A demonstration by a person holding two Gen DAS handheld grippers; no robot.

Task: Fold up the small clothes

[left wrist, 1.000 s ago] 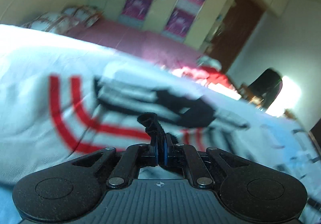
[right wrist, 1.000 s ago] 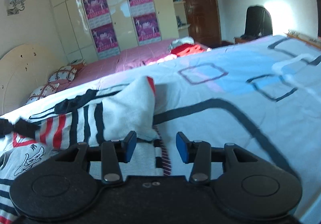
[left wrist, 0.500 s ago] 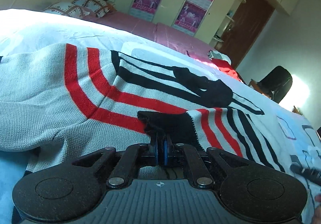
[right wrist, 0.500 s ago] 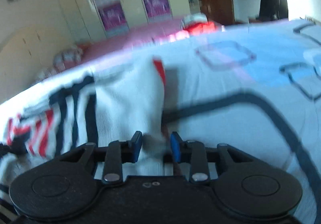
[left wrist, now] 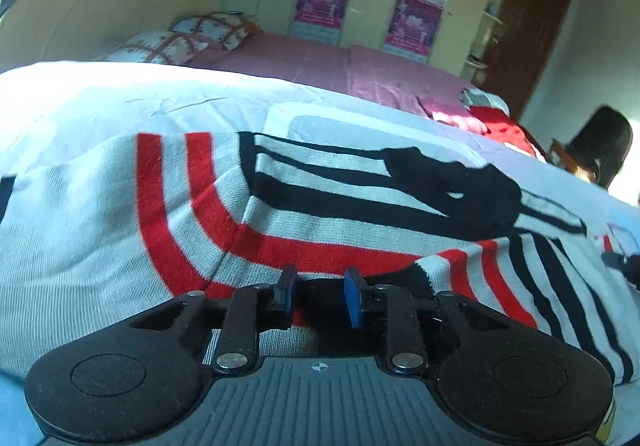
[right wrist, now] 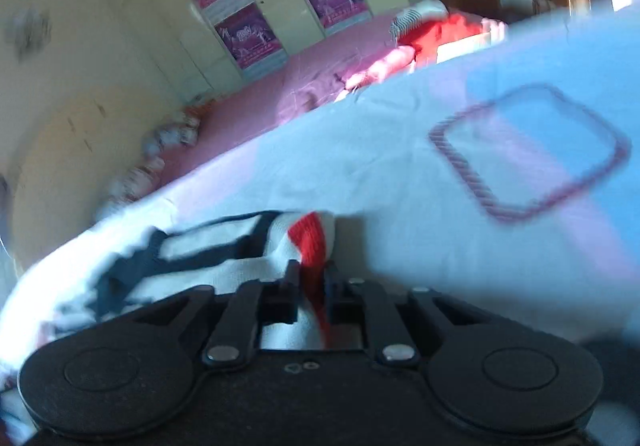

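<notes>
While your left gripper [left wrist: 318, 296] stood with its jaws apart just over the striped sweater [left wrist: 120, 214], nothing was held between them. Your right gripper [right wrist: 311, 292] had its jaws closed on a red and white part of the same sweater [right wrist: 224, 270]; I judge it was a corner or a cuff, but the right wrist view was blurred and I cannot say which.

The sweater lay spread on the pale bedsheet [left wrist: 120, 94], and one sleeve [left wrist: 360, 182] with black stripes was already laid across its body. So, as I judge it, the fold was about in the middle: one side was brought in, and the side in your right gripper was not yet laid down. The final folds and the smoothing were also left to do.

On the far side of the sweater the bedsheet was open and flat, with only a printed square [right wrist: 528, 150] on it, so your right gripper had good room there. Well behind the sweater stood a second bed with a pink cover [left wrist: 320, 62], pillows [left wrist: 176, 42] and a red cloth [left wrist: 504, 130], too far to disturb you. The near edge of the sweater lay just under your left gripper, so you had little room on this side.
</notes>
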